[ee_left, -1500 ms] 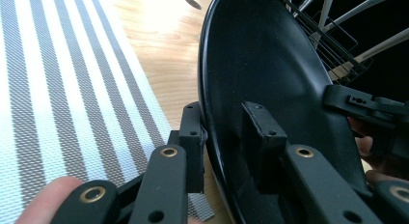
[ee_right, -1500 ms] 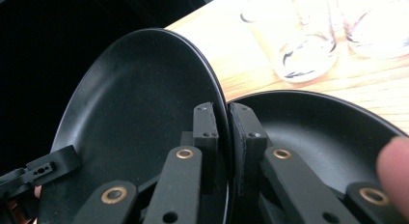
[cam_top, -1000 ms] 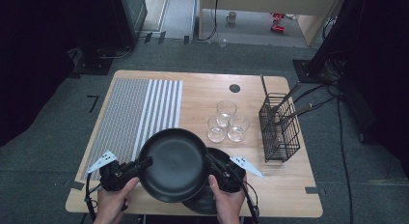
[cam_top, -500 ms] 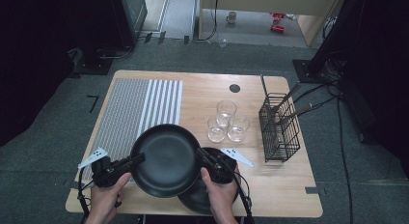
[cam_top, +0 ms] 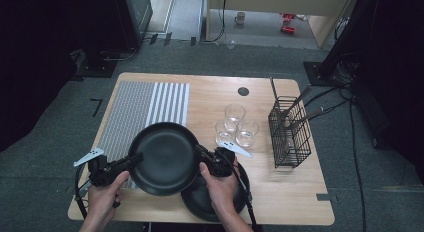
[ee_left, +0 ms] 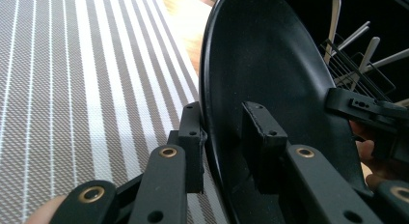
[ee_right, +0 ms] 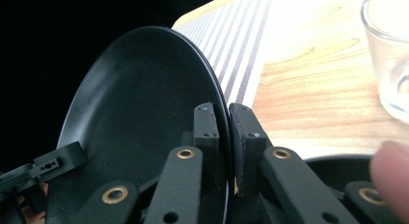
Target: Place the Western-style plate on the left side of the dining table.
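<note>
Both hands low at near table edge; left gripper (cam_top: pixel 134 159) & right gripper (cam_top: pixel 201 155) clamp opp. rims of black plate (cam_top: pixel 165 157), held above mat edge, over 2nd plate (cam_top: pixel 220 199). Wire basket (cam_top: pixel 290 137) holds cutlery.

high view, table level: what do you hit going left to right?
left gripper → black plate held up between both grippers → right gripper → cluster of three glasses → wire cutlery basket. The striped placemat and the second black plate on the table overlap these, so I left them out.
</note>
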Available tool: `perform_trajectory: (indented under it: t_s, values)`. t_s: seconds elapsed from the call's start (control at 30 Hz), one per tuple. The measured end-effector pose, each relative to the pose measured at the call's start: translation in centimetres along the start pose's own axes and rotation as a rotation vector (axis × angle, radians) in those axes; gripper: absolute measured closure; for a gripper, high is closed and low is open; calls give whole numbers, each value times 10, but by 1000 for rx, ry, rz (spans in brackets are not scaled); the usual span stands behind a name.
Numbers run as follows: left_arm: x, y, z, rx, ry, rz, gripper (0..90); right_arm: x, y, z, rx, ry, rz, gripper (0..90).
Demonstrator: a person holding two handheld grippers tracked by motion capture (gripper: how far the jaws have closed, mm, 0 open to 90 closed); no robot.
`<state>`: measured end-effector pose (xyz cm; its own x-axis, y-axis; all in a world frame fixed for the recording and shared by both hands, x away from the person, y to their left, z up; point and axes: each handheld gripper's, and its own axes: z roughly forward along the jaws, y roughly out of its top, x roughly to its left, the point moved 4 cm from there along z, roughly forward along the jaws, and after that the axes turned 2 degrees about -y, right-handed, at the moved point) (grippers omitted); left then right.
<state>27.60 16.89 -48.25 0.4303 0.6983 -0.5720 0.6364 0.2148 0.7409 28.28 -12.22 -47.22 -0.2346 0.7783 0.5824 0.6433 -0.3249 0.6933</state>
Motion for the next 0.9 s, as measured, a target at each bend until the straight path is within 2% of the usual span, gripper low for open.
perform_trajectory:
  t_s: [0.5,0.57,0.9]
  values:
    - [16,14,3,8,12,-15,717,3,9,24,13,7,3,828]
    - [18,16,3,7,10,-14,717,3,12,27,19,15,16,829]
    - [31,30,5,6,9,-35,716,11,25,43,18,19,9,830]
